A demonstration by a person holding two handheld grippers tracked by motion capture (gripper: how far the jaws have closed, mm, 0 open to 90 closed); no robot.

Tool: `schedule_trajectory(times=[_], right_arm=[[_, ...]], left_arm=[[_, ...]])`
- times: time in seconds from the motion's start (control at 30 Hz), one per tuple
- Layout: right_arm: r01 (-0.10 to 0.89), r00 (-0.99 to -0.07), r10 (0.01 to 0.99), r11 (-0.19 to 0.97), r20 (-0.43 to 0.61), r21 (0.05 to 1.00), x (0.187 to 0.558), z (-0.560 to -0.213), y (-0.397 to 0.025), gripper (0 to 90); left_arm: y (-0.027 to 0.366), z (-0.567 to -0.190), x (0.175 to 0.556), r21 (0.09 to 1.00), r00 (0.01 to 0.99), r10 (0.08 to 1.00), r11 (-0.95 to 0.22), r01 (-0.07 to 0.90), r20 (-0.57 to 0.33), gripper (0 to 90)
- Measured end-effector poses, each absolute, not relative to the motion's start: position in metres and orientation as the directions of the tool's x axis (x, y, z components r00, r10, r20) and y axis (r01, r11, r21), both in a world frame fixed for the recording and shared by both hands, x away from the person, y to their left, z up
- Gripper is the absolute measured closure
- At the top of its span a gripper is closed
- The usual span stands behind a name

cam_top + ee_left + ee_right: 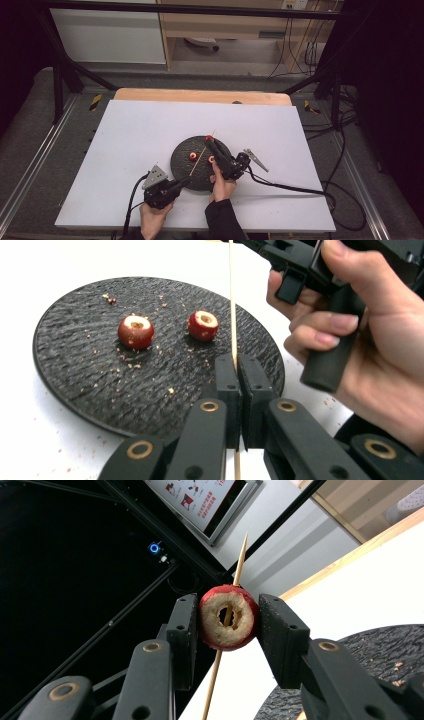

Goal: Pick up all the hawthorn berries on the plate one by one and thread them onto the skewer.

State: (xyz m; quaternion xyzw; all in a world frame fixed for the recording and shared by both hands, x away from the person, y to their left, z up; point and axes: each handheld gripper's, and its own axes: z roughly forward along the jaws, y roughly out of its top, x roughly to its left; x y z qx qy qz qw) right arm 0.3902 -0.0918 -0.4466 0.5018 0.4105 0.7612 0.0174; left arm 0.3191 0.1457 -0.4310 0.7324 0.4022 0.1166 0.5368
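The left gripper (235,365) has its jaws clenched on the lower part of a thin wooden skewer (231,305), which rises past the edge of a round black plate (75,370) on the white table (140,135). The right gripper (227,617) grasps a cored red fruit (228,616) by its two rounded sides, and the skewer (239,560) passes through the fruit's hollow middle, its pointed tip standing clear above. In the high view that fruit (208,138) sits near the far end of the skewer (198,160), above the far side of the plate (182,172).

Two more cored fruits lie on the plate, one toward the middle (135,331) and one nearer the skewer (203,325), apart from each other, with crumbs scattered around them.

The fruit looks light and fairly soft, its cut face dry and crumbly, so a hard squeeze would likely crush or split it; holding it across the skin, as now, seems the safest hold. The skewer is light, stiff yet easy to snap, and is best held low, near the jaws.

A poster (200,500) hangs in the background of the right gripper view, but its writing is too small to read.
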Motion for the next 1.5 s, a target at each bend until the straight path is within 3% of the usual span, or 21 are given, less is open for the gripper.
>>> schedule_trajectory(times=[0.97, 1.17, 1.23, 1.5], right_arm=[[0.440, -0.527, 0.462, -0.570, 0.714, 0.694, 0.372, -0.451, -0.090, 60.5], [0.443, -0.541, 0.499, -0.516, 0.677, 0.734, 0.372, -0.445, -0.093, 48.2], [0.446, -0.552, 0.528, -0.467, 0.646, 0.763, 0.372, -0.438, -0.098, 38.2], [0.482, -0.576, 0.613, -0.279, 0.541, 0.830, 0.378, -0.428, -0.108, 18.9]], left_arm=[[0.125, -0.410, 0.356, 0.886, 0.684, 0.691, -0.137, 0.443, -0.235, 87.8], [0.136, -0.411, 0.352, 0.886, 0.702, 0.681, -0.173, 0.431, -0.208, 87.9], [0.143, -0.411, 0.349, 0.886, 0.701, 0.685, -0.180, 0.427, -0.199, 87.9], [0.175, -0.414, 0.340, 0.873, 0.702, 0.697, -0.242, 0.424, -0.148, 87.8]])
